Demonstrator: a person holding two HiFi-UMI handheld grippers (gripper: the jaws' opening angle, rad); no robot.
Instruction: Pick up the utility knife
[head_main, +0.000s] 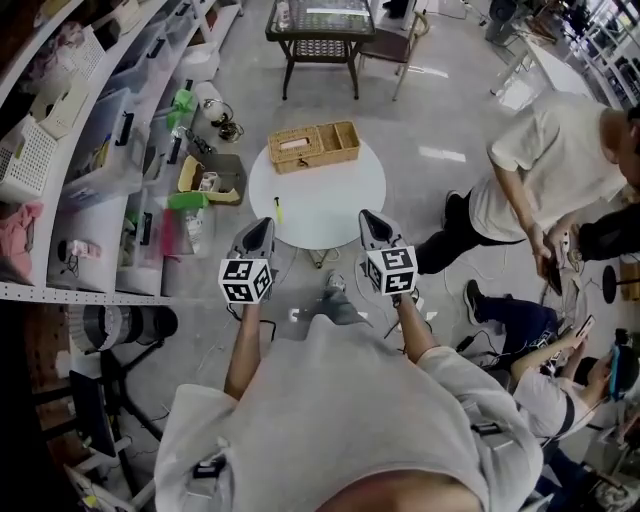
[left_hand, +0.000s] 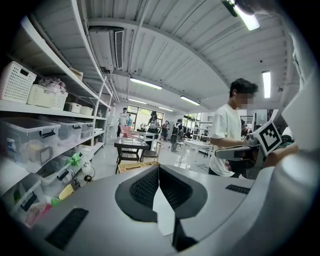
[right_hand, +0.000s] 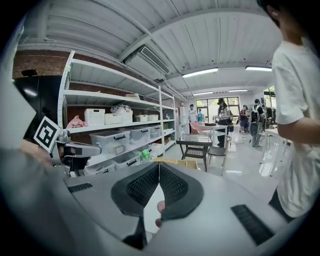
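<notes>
The utility knife (head_main: 277, 208), a small yellow stick, lies on the left part of the round white table (head_main: 330, 215). Behind it on the table stands a wicker basket (head_main: 314, 146) with compartments. My left gripper (head_main: 262, 226) hovers at the table's near left edge, just short of the knife, its jaws shut and empty. My right gripper (head_main: 371, 218) hangs at the near right edge, also shut and empty. In the left gripper view the shut left gripper (left_hand: 158, 168) hides the knife, with the basket (left_hand: 131, 166) just beyond. The right gripper view shows the right gripper (right_hand: 159, 165) tips pressed together.
Shelves with plastic bins (head_main: 95, 150) line the left side, with clutter on the floor (head_main: 205, 180) beside the table. A dark glass-top table (head_main: 322, 30) stands beyond. A person in a white shirt (head_main: 545, 160) bends over at the right, and others sit near them.
</notes>
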